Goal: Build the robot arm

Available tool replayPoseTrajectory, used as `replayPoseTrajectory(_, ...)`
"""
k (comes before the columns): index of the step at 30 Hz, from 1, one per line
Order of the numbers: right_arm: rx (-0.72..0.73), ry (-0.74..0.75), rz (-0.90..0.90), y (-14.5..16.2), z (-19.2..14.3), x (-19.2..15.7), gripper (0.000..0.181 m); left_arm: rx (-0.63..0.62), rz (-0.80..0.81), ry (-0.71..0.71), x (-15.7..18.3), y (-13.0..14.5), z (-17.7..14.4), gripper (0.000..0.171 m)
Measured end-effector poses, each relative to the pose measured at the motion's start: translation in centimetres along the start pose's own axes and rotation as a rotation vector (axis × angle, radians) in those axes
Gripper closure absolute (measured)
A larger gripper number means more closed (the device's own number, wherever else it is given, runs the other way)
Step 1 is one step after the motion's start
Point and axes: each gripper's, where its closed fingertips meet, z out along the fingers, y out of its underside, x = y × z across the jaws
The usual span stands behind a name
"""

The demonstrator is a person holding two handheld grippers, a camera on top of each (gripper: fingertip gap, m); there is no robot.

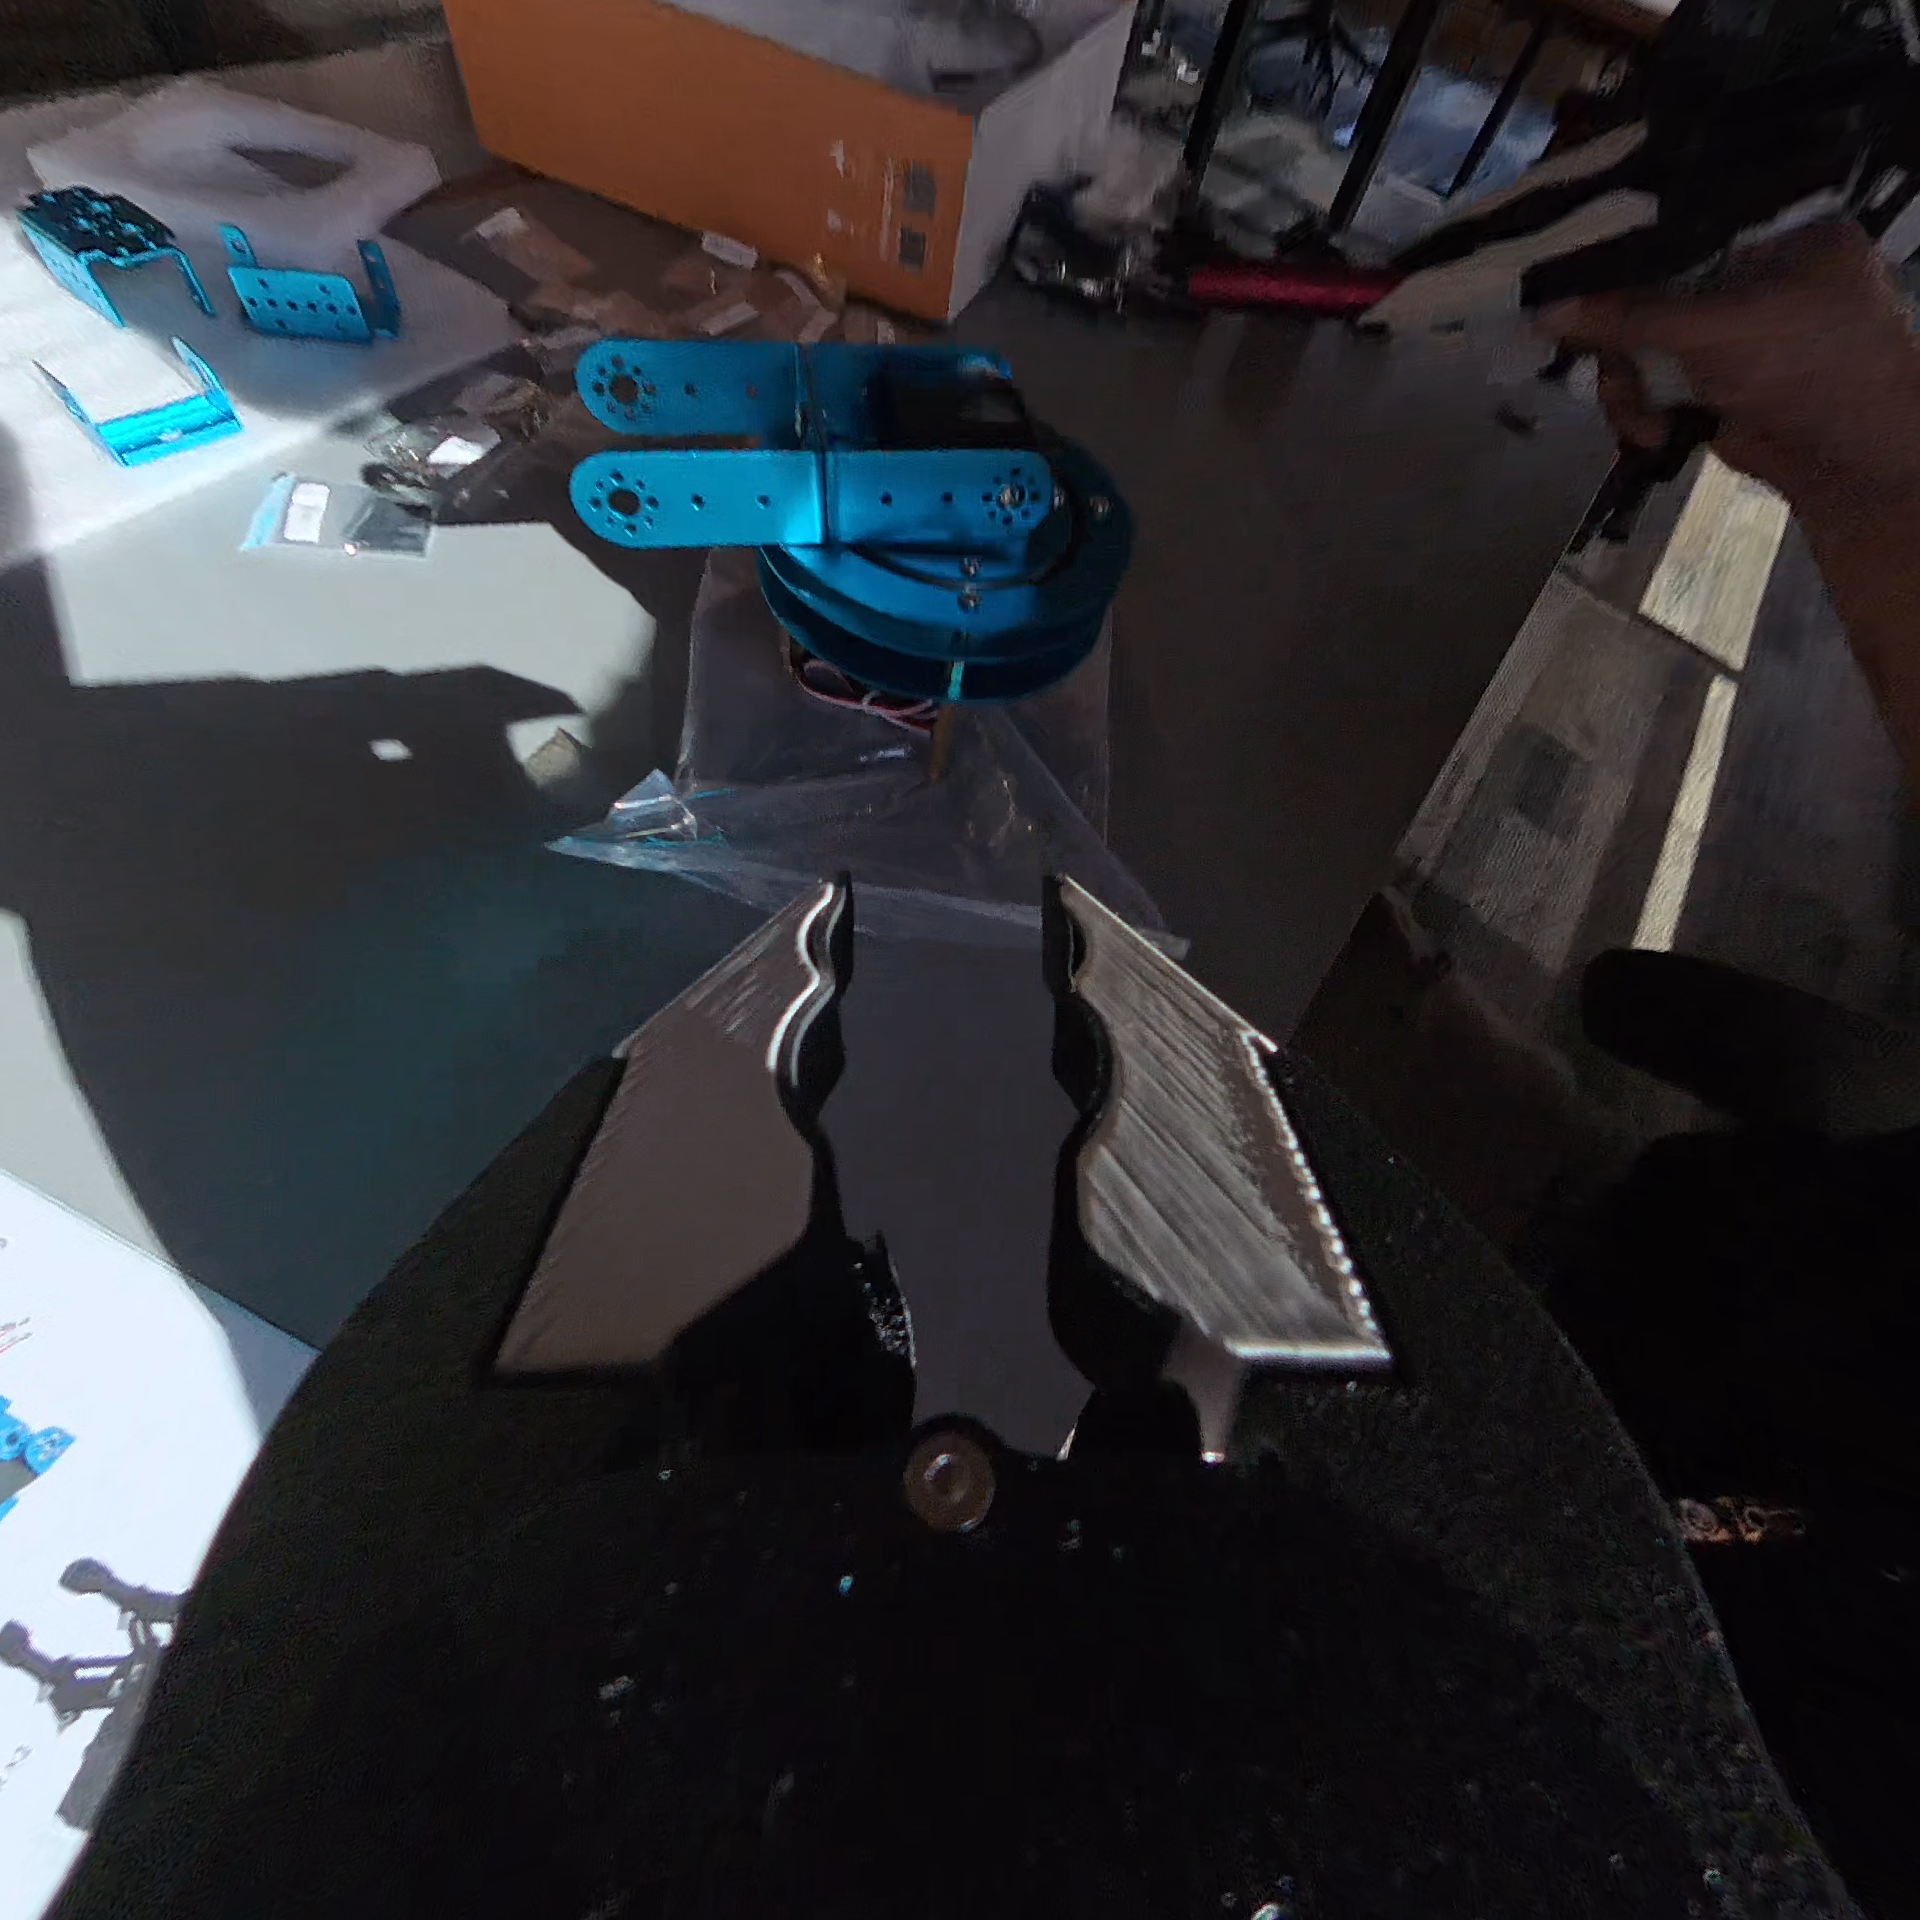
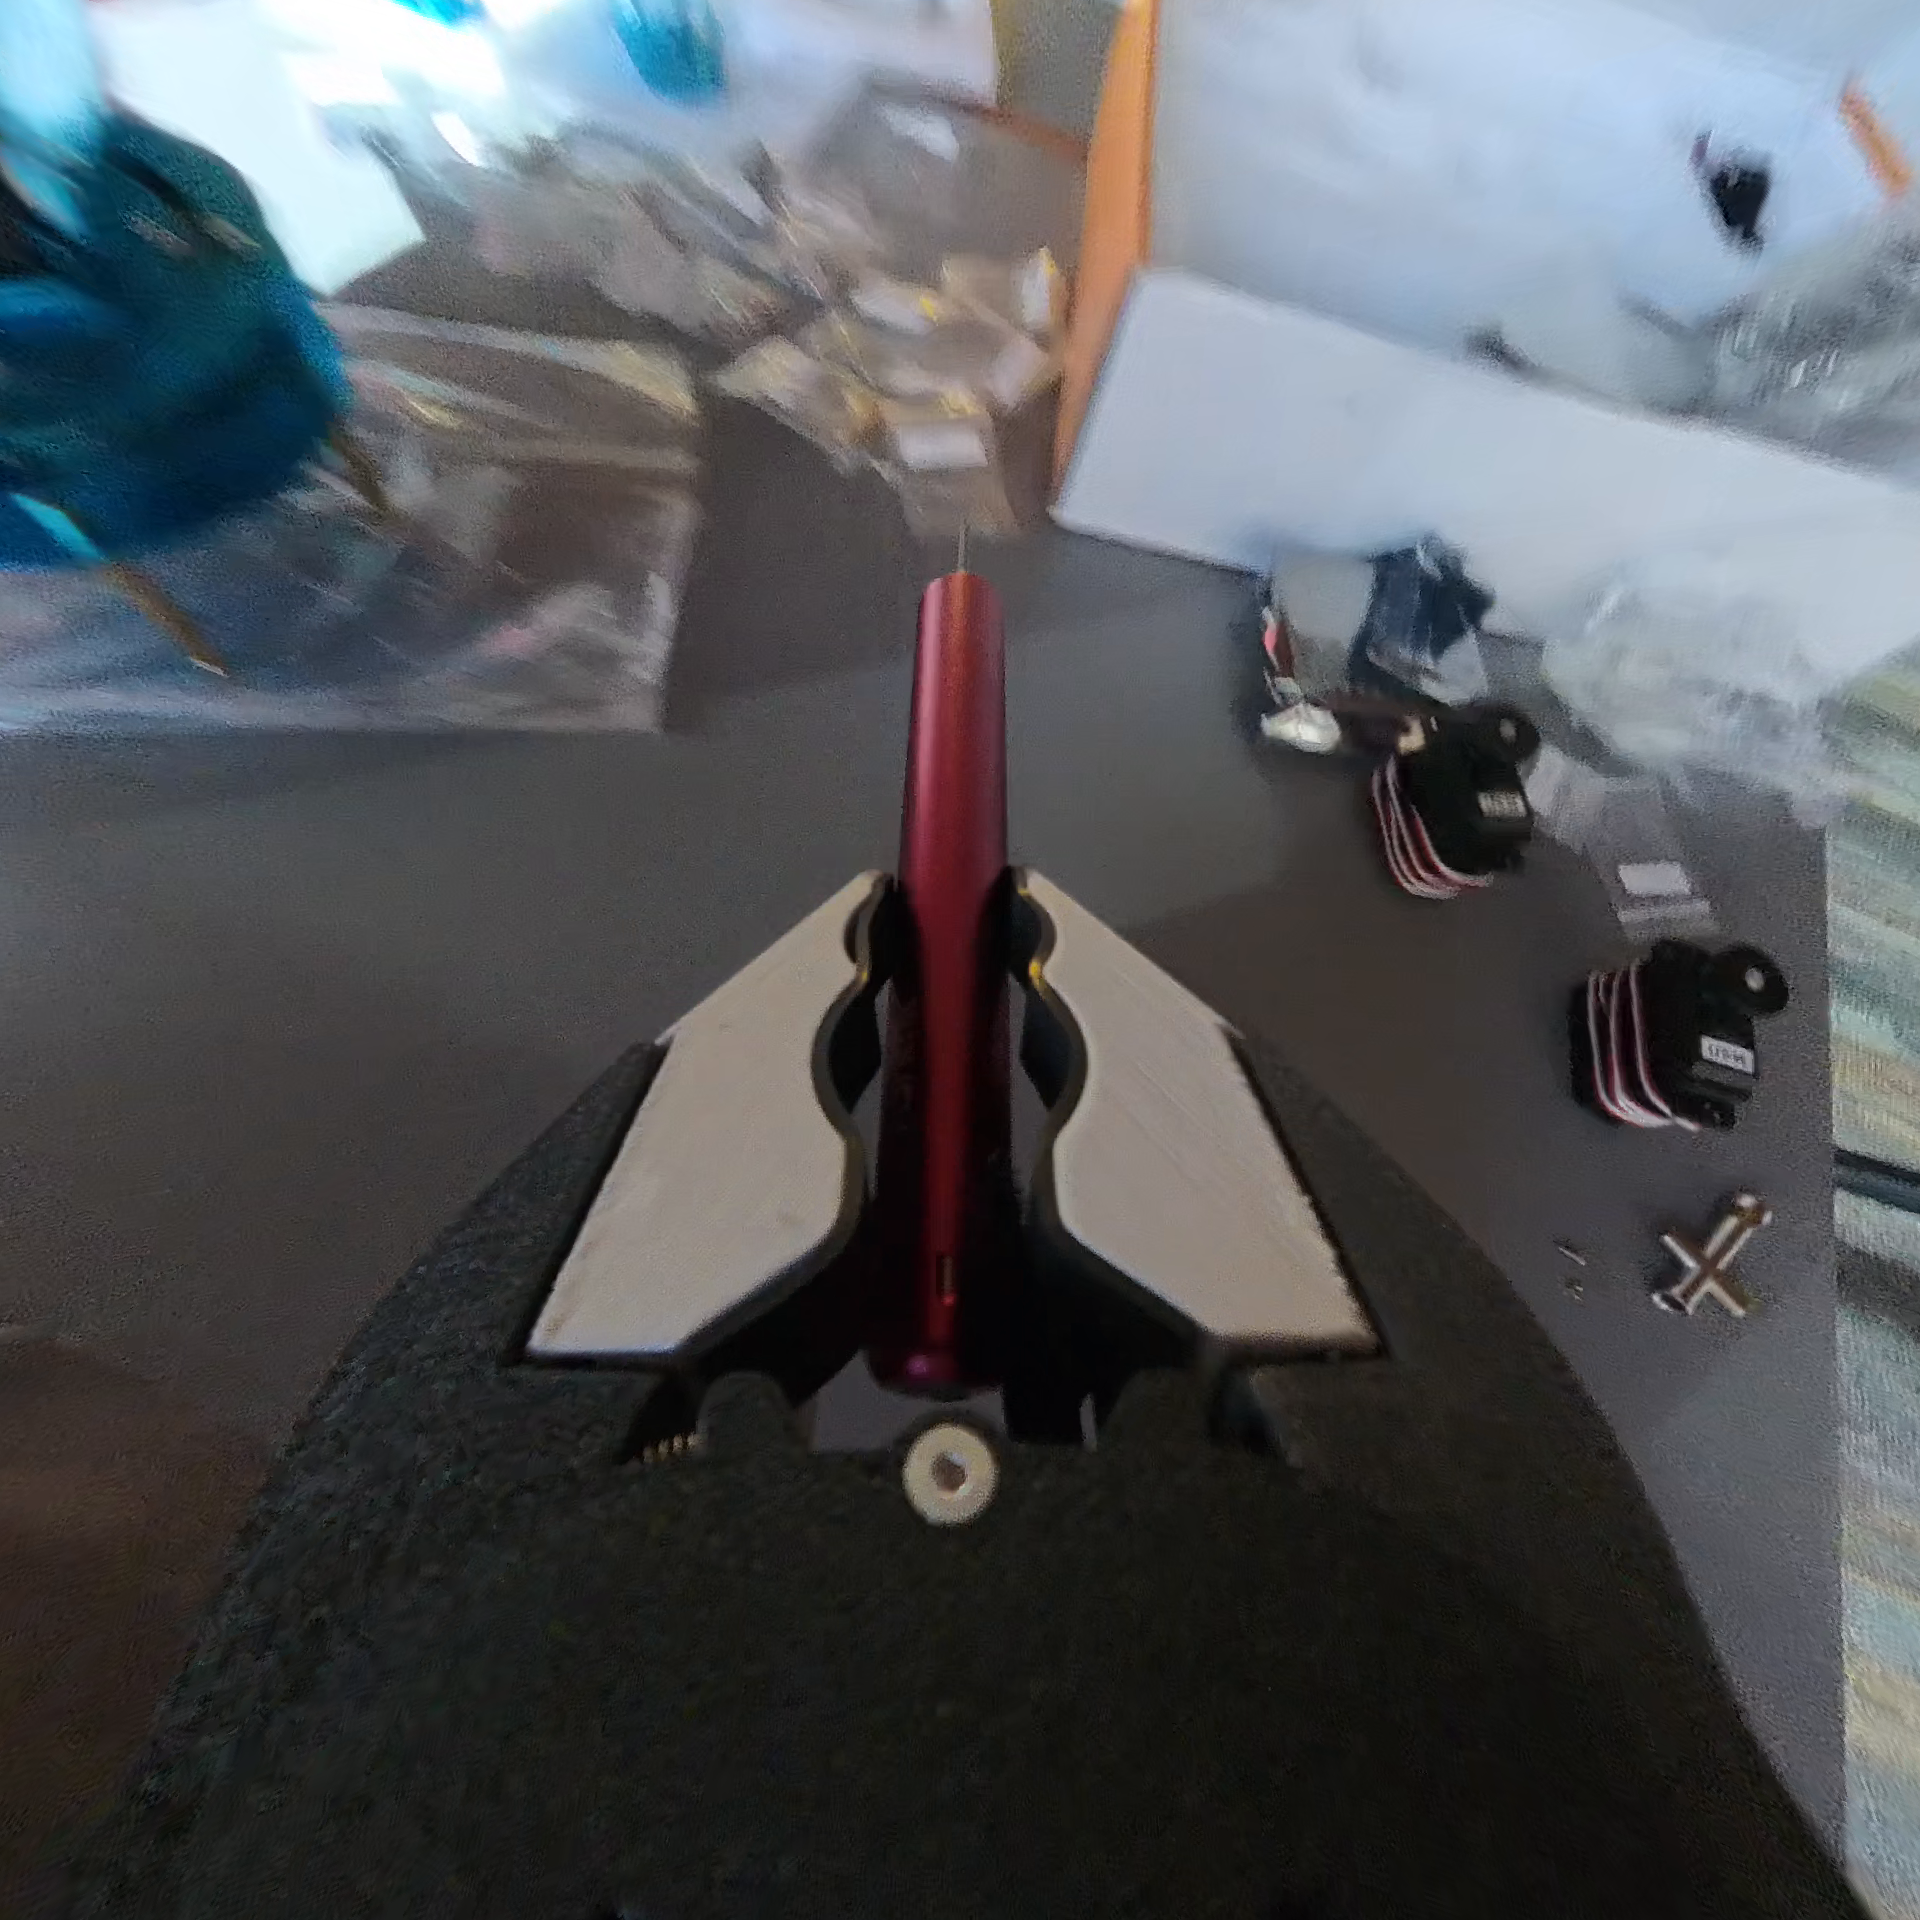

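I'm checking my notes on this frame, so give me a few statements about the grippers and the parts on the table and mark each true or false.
1. The right gripper is shut on a slim dark red metal screwdriver. True.
2. The left gripper holds the blue metal bracket assembly. False: it is open and empty, with the assembly ahead of it.
3. Two black servo motors lie right of the right gripper. True.
4. The cardboard box is green. False: it is orange and white.
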Motion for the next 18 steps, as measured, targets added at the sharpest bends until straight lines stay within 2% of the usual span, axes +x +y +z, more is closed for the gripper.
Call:
replayPoseTrajectory(2, -0.044, -0.044, 0.029, 1.5, 1.9, 1.3, 0.163, -0.056, 0.027, -0.02, 0.5, 1.4, 1.1, 0.135)
replayPoseTrajectory(4, -0.09, -0.029, -0.017, 2.6, 3.2, 2.0, 0.163, -0.095, 0.01, -0.014, 0.8, 2.3, 2.0, 0.136)
replayPoseTrajectory(10, -0.186, -0.01, -0.098, 4.3, 6.0, 1.8, 0.162, -0.074, -0.392, 0.04, -4.0, 1.3, 3.9, 0.129)
replayPoseTrajectory(13, -0.217, -0.019, -0.08, 4.9, 6.7, 1.3, 0.161, -0.101, -0.555, 0.129, -3.2, 1.5, 5.4, 0.122)
replayPoseTrajectory(14, -0.206, -0.015, -0.072, 4.8, 6.8, 1.3, 0.161, -0.123, -0.57, 0.116, -3.2, 1.9, 6.0, 0.12)
replayPoseTrajectory(15, -0.214, -0.011, -0.068, 4.8, 6.8, 1.4, 0.156, -0.135, -0.582, 0.1, -3.1, 2.2, 6.5, 0.121)
replayPoseTrajectory(16, -0.224, -0.01, -0.071, 4.7, 6.7, 1.5, 0.145, -0.146, -0.602, 0.103, -2.9, 2.6, 7.0, 0.123)
replayPoseTrajectory(17, -0.213, -0.006, -0.08, 4.0, 6.4, 1.5, 0.133, -0.167, -0.626, 0.11, -2.6, 3.0, 7.4, 0.126)
replayPoseTrajectory(18, -0.161, -0.01, -0.102, 2.3, 6.0, 1.1, 0.13, -0.182, -0.64, 0.102, -2.6, 3.5, 7.9, 0.13)
